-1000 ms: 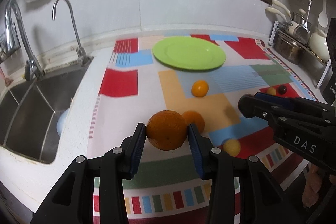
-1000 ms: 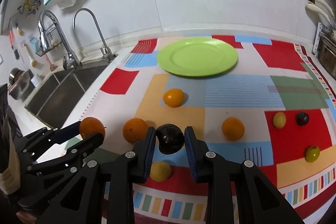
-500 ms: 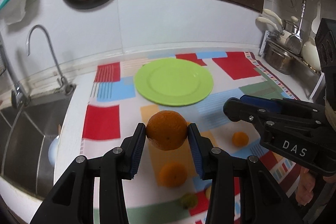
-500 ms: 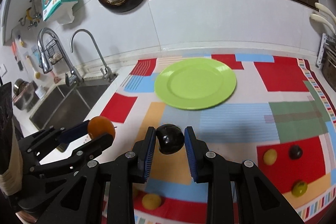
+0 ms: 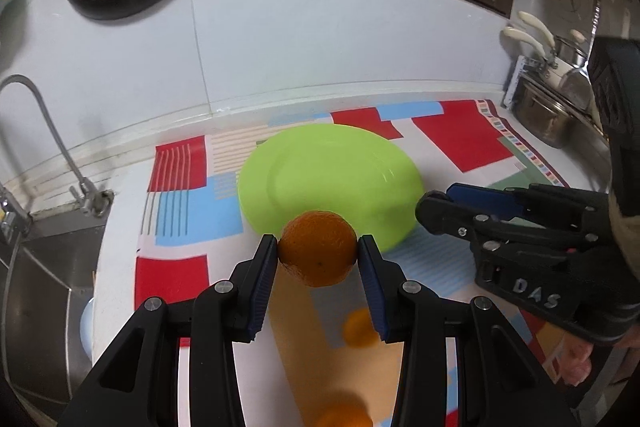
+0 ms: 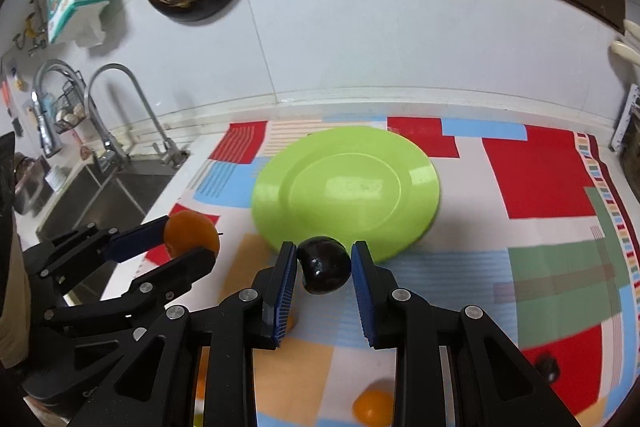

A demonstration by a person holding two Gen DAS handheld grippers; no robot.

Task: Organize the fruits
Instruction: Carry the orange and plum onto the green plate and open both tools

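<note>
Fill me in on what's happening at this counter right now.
A person is sorting fruit with a handheld gripper in each hand. The left gripper is clamped on an orange, and the right gripper is clamped on a dark plum. Both fruits are in the air just short of the near rim of the green plate, which has nothing on it. More small fruits, such as another orange, lie on the colourful mat.
</note>
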